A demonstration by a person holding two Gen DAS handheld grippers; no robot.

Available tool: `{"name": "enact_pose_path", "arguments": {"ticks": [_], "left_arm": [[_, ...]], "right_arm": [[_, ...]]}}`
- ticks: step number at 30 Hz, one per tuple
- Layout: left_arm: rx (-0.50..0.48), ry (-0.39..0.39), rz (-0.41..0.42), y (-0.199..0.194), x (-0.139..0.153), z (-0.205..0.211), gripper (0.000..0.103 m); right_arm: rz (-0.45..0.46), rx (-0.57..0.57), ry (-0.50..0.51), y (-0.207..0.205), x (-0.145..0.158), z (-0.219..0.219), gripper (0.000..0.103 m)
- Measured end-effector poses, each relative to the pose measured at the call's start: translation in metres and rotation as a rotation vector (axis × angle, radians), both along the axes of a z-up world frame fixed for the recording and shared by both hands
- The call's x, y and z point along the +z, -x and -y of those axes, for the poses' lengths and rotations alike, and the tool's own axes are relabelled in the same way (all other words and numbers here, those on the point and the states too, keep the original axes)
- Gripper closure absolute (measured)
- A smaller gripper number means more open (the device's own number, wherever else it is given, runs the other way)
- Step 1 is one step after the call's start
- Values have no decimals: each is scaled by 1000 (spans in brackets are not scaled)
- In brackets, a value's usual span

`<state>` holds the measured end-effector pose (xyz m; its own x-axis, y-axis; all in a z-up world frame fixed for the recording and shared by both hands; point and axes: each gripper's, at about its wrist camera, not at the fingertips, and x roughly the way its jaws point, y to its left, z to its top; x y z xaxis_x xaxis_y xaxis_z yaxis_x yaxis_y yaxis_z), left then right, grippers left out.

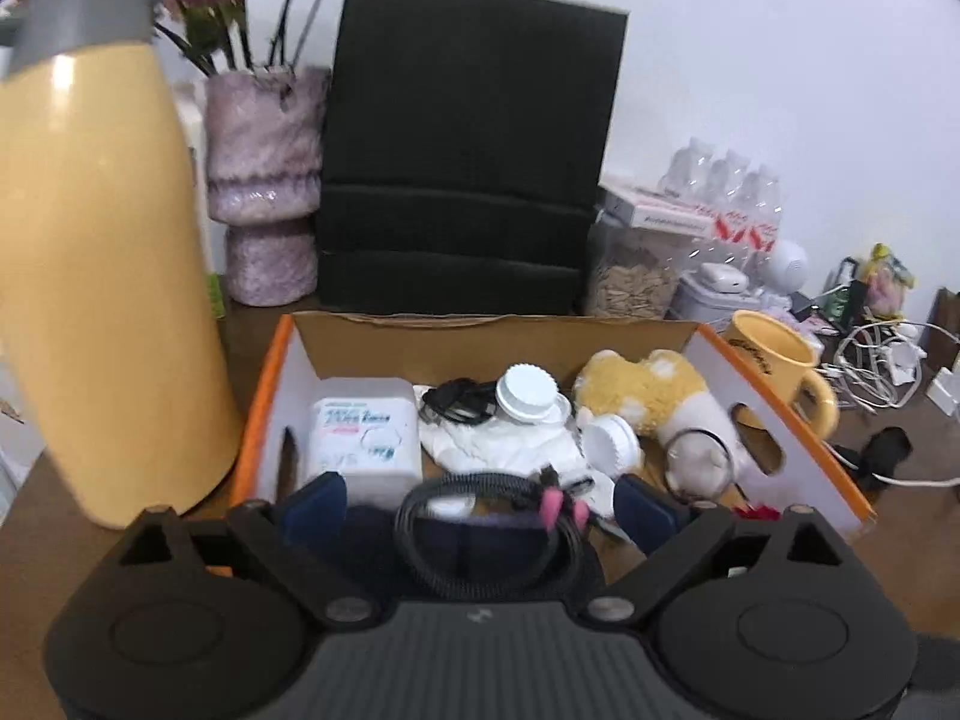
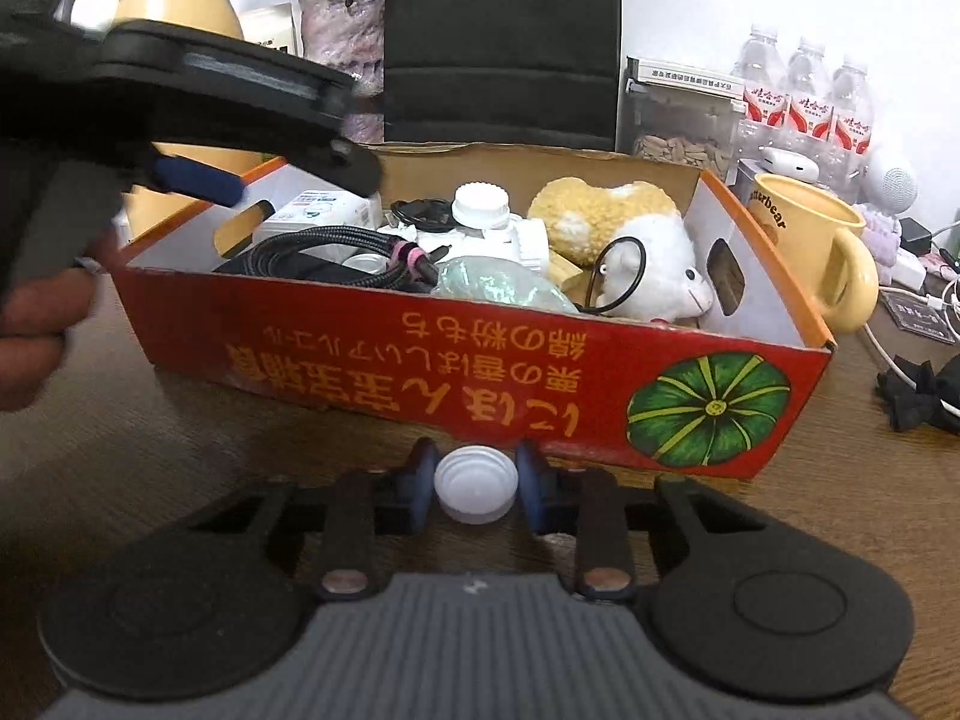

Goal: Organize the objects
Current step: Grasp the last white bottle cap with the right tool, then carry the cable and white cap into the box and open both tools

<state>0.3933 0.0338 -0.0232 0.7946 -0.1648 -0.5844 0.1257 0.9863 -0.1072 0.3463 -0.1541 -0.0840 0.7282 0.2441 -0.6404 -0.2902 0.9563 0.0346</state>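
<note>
Above a red cardboard box (image 2: 468,360) on a wooden tabletop (image 2: 180,438), the left gripper (image 1: 480,507) stands wide open, its blue pads either side of a coiled black cable (image 1: 489,531) with a pink band, which lies in the box. In front of the box, the right gripper (image 2: 476,483) clamps a white bottle cap (image 2: 476,483) just over the tabletop. A plush sheep (image 2: 651,267) and a yellow mug (image 2: 810,240) sit nearby, the sheep inside, the mug beside.
</note>
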Motion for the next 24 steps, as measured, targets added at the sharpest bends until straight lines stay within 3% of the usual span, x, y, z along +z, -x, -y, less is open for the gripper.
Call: {"name": "enact_pose_path", "arguments": {"ticks": [4, 9, 16, 21, 24], "left_arm": [[-8, 12, 12, 54, 3, -5, 7], [-20, -3, 34, 123, 4, -2, 7], [30, 67, 22, 194, 1, 2, 7], [9, 30, 52, 187, 10, 12, 7], [1, -6, 63, 159, 14, 18, 4]], "right_arm": [[19, -14, -30, 25, 16, 8, 74], [104, -28, -77, 79, 61, 32, 74], [179, -62, -99, 140, 100, 60, 74], [175, -65, -125, 128, 106, 62, 74], [133, -42, -190, 83, 113, 58, 74]]}}
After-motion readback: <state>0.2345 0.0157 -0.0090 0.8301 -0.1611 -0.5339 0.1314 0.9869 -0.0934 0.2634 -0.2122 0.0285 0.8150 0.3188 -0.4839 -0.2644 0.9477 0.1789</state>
